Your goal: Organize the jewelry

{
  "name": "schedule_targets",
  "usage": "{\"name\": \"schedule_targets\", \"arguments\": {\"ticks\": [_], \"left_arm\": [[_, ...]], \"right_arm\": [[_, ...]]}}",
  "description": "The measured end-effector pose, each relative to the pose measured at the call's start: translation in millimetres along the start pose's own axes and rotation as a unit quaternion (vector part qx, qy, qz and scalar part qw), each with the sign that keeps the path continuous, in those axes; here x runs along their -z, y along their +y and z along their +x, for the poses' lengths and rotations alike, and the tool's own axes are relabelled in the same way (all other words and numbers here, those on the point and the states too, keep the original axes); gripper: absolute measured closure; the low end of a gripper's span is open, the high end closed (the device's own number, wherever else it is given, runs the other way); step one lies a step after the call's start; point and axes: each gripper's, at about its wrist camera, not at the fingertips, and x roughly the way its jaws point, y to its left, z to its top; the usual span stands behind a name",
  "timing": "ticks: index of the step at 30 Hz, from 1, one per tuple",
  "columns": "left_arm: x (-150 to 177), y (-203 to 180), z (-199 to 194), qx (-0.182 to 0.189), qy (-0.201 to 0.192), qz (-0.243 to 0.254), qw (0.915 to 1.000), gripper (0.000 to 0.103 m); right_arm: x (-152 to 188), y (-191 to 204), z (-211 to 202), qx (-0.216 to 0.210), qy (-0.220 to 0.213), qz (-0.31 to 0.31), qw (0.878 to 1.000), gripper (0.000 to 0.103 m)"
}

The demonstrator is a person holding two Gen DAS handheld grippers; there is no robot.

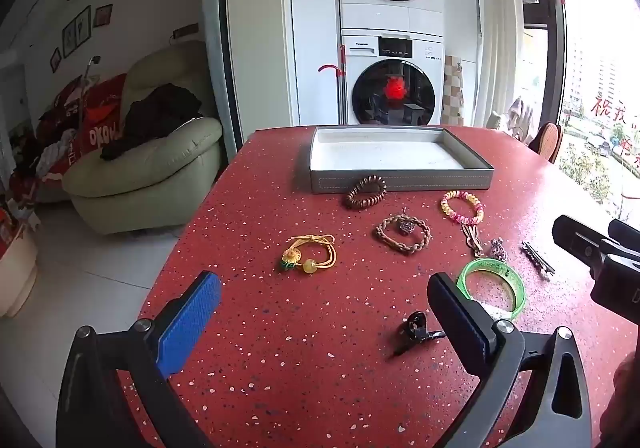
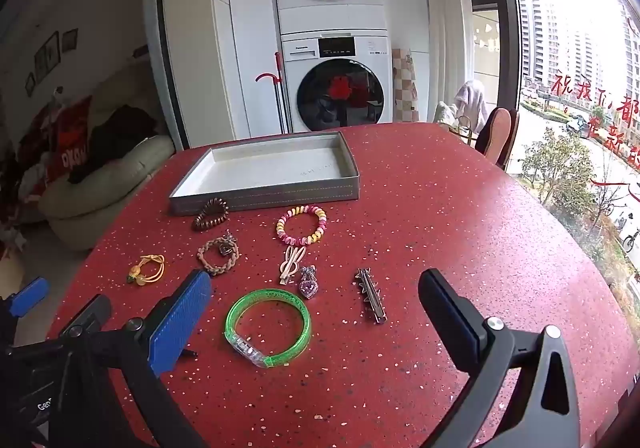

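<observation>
Both wide apart, gripping nothing: left hand-held gripper (image 1: 324,312), right hand-held gripper (image 2: 316,312), above red counter (image 2: 440,208). Scattered mid-counter: green bangle (image 2: 269,326), beaded bracelet (image 2: 302,225), metal clip (image 2: 370,295). Toward far edge: grey tray (image 2: 264,197).

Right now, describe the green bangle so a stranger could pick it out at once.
Start at the grey tray on the red speckled table; the jewelry lies loose on the table in front of it. The green bangle lies nearest the grippers, the only translucent neon-green rigid ring, with a clear section, and the largest hoop there.
</observation>
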Motion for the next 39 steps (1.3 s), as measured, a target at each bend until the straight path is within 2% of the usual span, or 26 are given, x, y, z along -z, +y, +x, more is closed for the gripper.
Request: {"name": "schedule_targets", "arguments": {"ticks": [7,14,39], "left_arm": [[0.4,-3.3,-2.6,0.001,0.011,0.002,0.9999,0.0],[0.2,4.1,5.8,0.004,0.017,-0.019,0.9997,0.0],[0.2,3.1,10.0,0.007,0.029,-0.025,0.9992,0.0]], "right_arm": [[-0.5,0.8,4.8,-0.006,0.0,-0.006,1.0,0.0],[0.9,4.4,1.1,-0.008,0.003,-0.005,1.0,0.0],[2.8,5.8,4.0,-0.012,0.011,-0.005,1.0,0.0]]}}
